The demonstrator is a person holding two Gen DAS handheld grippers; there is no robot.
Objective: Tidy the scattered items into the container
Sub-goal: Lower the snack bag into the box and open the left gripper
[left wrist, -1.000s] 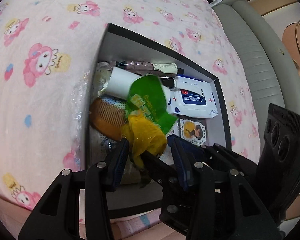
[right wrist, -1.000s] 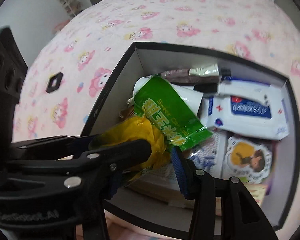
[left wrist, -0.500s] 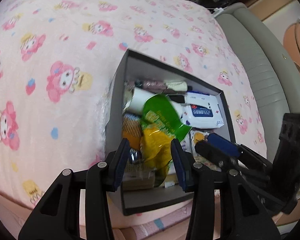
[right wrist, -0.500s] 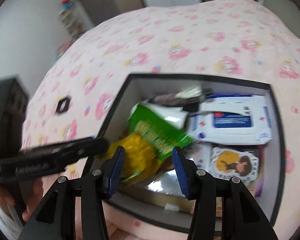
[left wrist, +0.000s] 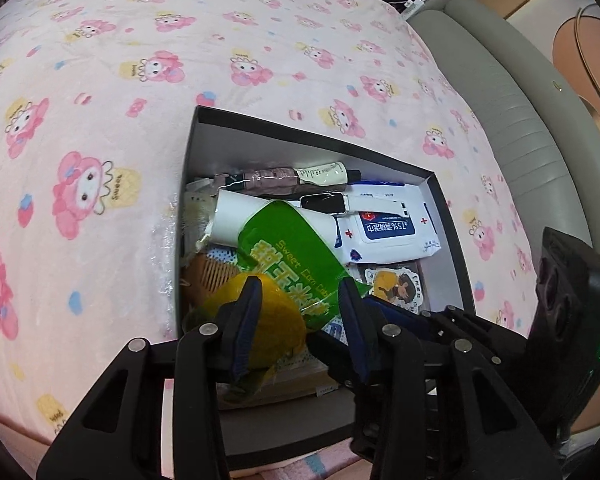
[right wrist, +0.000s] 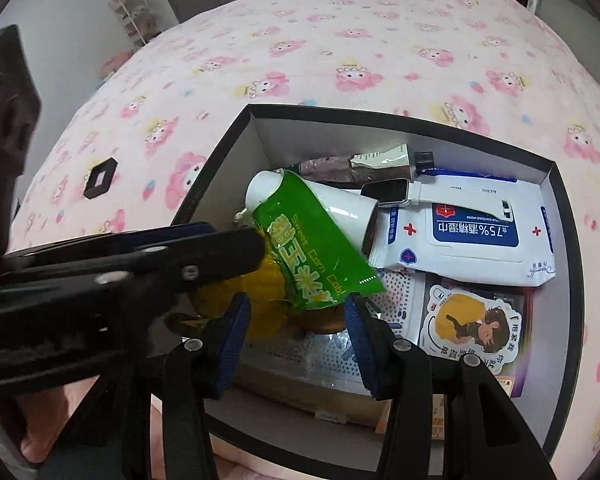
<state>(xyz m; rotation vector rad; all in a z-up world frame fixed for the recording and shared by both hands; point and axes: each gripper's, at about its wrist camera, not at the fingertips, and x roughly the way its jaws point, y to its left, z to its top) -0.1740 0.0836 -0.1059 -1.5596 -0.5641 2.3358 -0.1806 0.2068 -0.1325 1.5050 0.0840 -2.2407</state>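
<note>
Left gripper [left wrist: 300,308]: we see its jaws wide, the sweet corn packet [left wrist: 296,256] between them; contact unclear.
Right gripper [right wrist: 296,316]: jaws wide, holding nothing.
Packet: green with a yellow end, lying atop the clutter in the black box [left wrist: 448,216], at 9 o'clock.
Change: we have both grippers back close over the box.

Green-yellow corn packet [left wrist: 288,272] atop full box [left wrist: 448,216]
</note>
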